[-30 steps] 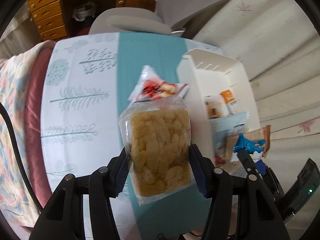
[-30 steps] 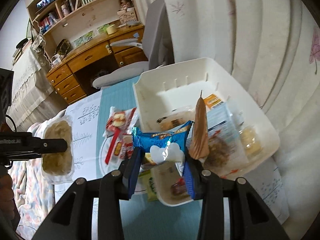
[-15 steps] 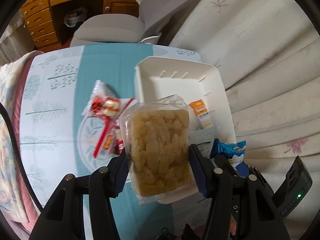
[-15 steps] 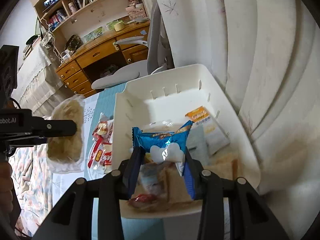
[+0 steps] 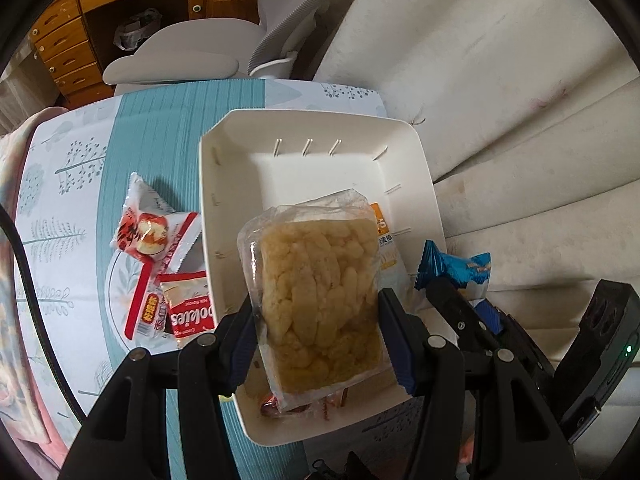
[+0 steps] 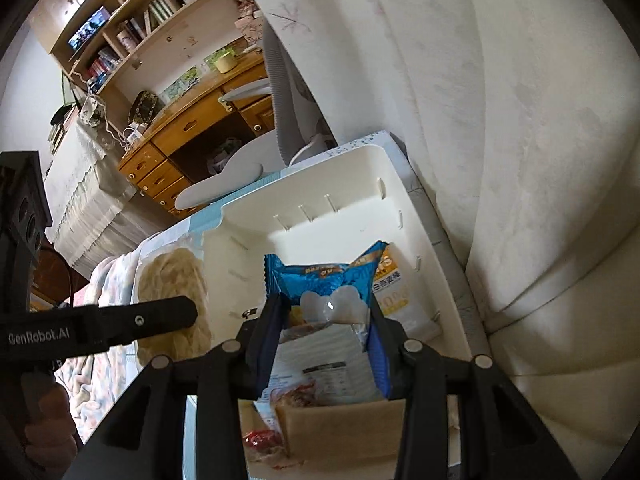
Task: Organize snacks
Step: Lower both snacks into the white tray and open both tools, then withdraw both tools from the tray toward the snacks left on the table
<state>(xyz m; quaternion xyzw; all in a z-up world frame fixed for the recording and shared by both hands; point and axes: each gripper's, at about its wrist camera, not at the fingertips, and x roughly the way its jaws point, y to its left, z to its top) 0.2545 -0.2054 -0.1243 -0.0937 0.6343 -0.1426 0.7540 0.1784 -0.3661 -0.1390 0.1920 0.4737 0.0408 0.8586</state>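
White plastic forms the rectangular storage bin (image 5: 404,140) that stands on the worktop (image 5: 156,128), which is covered with a teal and pale tree-print cloth; this bin is the collecting point for the snacks.

Status of my left gripper (image 5: 316,344): it is clamped on a clear plastic bag of pale yellow puffed snacks (image 5: 320,292), one blue pad against each long side. The bag hangs over the near half of the bin and is not yet set down.

Status of my right gripper (image 6: 324,336): it is closed on a small blue foil snack packet (image 6: 324,280), held by its lower part. The packet hangs above the bin interior, clear of the contents below.

Items already in the bin, as far as visible: a white and orange printed sachet (image 6: 396,296) against the right wall, a flat white printed packet (image 6: 320,364), a brown paper-coloured pack (image 6: 340,424) and a small red-wrapped item (image 6: 260,438) at the near end. The far half of the bin floor is bare.

Items left outside the bin: a group of red and white snack packets (image 5: 160,276) on the cloth, just beside the left wall of the bin.

Judgement: the task is past the midpoint. Remaining steps are release of both held packets into the bin, then transfer of the red and white group.
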